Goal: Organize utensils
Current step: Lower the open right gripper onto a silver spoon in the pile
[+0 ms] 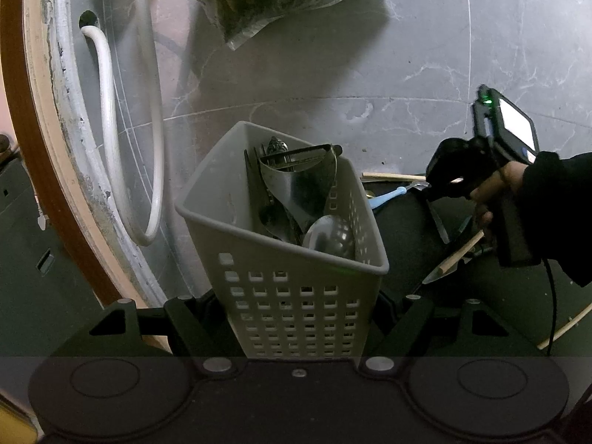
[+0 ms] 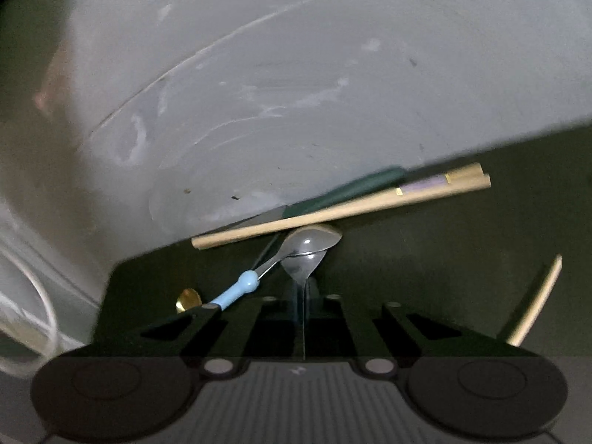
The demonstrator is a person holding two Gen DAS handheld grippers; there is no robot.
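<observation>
Clamped in my left hand-held gripper (image 1: 296, 329) is the basket (image 1: 281, 244), already stocked with metal utensils. My right hand-held gripper (image 2: 303, 307) is pressed together on a steel spoon (image 2: 305, 262) by its handle, its bowl lying on the dark counter (image 2: 407, 266) under the chopsticks (image 2: 333, 214), beside a blue-handled spoon (image 2: 240, 288). Steel is stiff, light and slick, I judge; gripping the thin handle invites swivelling.

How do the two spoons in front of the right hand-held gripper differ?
The blue-handled spoon lies free with its bowl under the chopstick; the plain steel spoon is pinched by its handle in the right hand-held gripper. One handle angles left, the other runs straight into the closed jaws. Both bowls are shiny metal and overlap.
</observation>
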